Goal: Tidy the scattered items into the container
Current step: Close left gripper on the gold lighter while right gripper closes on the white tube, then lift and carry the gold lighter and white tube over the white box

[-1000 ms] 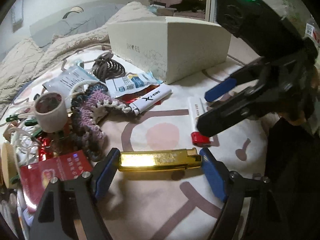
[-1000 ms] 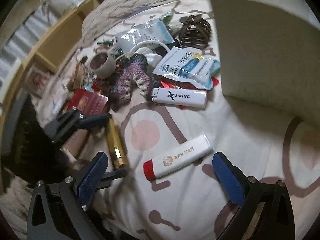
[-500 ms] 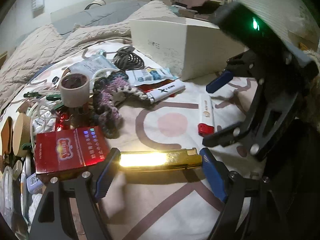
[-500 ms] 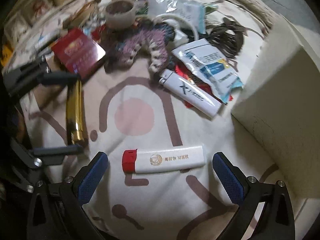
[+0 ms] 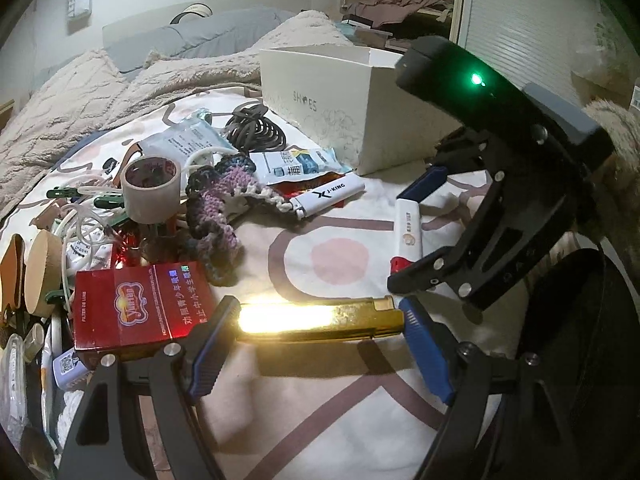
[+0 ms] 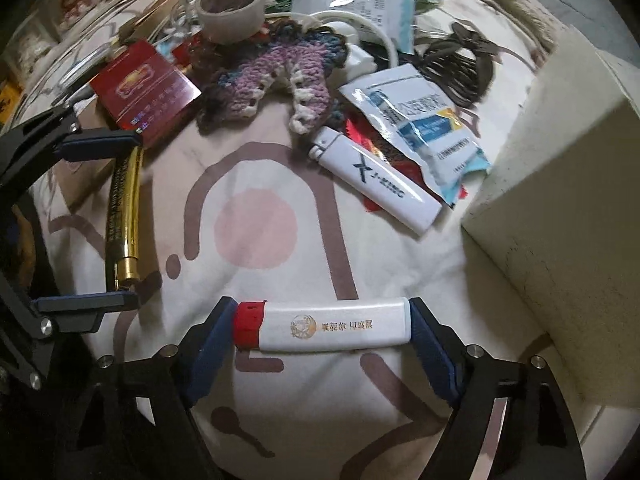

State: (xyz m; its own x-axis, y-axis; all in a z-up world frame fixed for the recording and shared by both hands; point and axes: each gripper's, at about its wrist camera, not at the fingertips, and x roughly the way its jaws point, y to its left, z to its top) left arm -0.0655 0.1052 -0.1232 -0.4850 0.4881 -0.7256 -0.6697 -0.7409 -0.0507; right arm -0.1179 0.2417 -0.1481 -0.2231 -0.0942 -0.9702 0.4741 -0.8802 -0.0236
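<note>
My left gripper [image 5: 316, 322] is shut lengthwise on a gold lighter [image 5: 320, 317], which rests on the bedsheet; it also shows in the right wrist view [image 6: 124, 216]. My right gripper [image 6: 322, 330] is closed end to end on a white lighter with a red cap [image 6: 324, 328], also seen in the left wrist view [image 5: 408, 232]. The white shoe box [image 5: 344, 92] stands behind, with its wall at the right in the right wrist view [image 6: 560, 200].
Scattered on the sheet: a white J-King lighter [image 6: 378, 184], a crochet piece [image 6: 276, 68], a red cigarette pack [image 5: 136, 304], a tape roll [image 5: 150, 188], foil packets [image 6: 420, 124], a dark hair claw [image 5: 256, 132], cables and clips at the left.
My right gripper moved down over the white red-capped lighter and its fingers closed onto both ends. My left gripper has stayed shut on the gold lighter.
</note>
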